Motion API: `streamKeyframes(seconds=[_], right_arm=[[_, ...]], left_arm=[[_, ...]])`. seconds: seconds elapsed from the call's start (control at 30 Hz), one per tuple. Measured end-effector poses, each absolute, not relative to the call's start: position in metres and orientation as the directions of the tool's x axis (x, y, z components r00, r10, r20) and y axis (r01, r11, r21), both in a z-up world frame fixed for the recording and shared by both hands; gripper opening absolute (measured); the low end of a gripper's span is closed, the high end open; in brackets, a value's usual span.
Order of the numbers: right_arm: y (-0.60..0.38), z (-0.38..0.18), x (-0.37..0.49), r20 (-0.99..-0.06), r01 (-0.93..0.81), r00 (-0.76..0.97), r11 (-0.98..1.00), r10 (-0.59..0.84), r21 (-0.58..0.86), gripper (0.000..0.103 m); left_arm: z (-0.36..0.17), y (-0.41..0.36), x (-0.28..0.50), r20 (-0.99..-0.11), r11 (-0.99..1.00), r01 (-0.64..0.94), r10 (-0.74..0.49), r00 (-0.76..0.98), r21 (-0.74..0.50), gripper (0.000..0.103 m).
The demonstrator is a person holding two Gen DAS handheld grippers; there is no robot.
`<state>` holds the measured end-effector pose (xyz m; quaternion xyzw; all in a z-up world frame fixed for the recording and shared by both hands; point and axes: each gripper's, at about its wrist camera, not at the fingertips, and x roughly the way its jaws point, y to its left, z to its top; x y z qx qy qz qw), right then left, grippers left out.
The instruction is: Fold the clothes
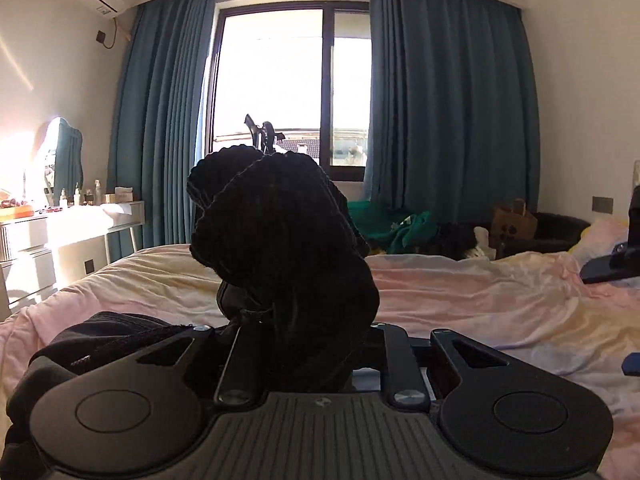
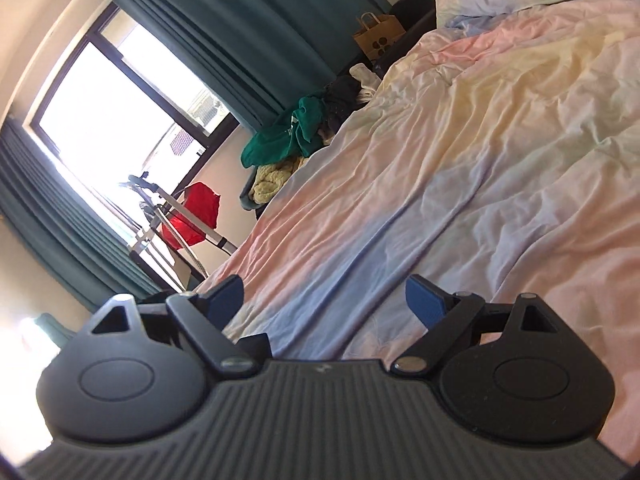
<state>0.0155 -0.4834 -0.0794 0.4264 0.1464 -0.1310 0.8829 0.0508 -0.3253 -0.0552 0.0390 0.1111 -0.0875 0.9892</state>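
Up close in the left wrist view, a bunched black garment (image 1: 280, 248) is seen clamped between the nearly closed jaws of the left gripper (image 1: 296, 332), its ribbed edge standing up against the bright window (image 1: 288, 80); more of the same dark cloth is draped over the gripper's left side, above the near edge of the bed (image 1: 480, 300). The fingertips themselves are hidden by the fabric. At the right edge of that view a dark part of the right gripper (image 1: 612, 264) is caught over the pastel bedcover. The right wrist view is strongly tilted, and in it the right gripper (image 2: 324, 300) is shown with its jaws spread wide and nothing between the blue pads (image 2: 424, 300), only rumpled bedcover (image 2: 460, 160) beyond them. The black garment is not seen in this view. Shown more clearly here than on the left are a pile of clothes past the far edge of the bed, with a green garment (image 2: 288, 132) on top, a brown paper bag (image 2: 378, 36), and a red item (image 2: 196, 216) on a rack by the window. A dressing table (image 1: 60, 220) with a mirror appears in the left wrist view alone.
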Motion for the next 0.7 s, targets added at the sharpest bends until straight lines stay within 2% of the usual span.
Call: streamKeyframes(seconds=[0.23,0.47,0.63,0.7], right_arm=[[-0.482,-0.091,0.031,-0.371,0.293,0.928,0.578,0.019,0.762,0.09],[-0.465,-0.081,0.04,-0.294,0.145,0.942,0.595,0.16,0.79,0.09],[-0.451,-0.08,0.049,-0.28,0.066,0.919,0.59,0.278,0.805,0.09],[-0.446,-0.08,0.051,-0.277,0.041,0.908,0.593,0.313,0.804,0.09]], left_arm=[[-0.078,-0.347,0.058,-0.274,0.963,0.237,-0.195,0.942,0.13,0.022],[-0.087,-0.318,0.063,-0.318,0.948,0.272,-0.211,0.924,0.162,0.026],[-0.089,-0.296,0.058,-0.344,0.936,0.298,-0.222,0.912,0.188,0.033],[-0.087,-0.289,0.052,-0.35,0.929,0.319,-0.24,0.906,0.189,0.043]])
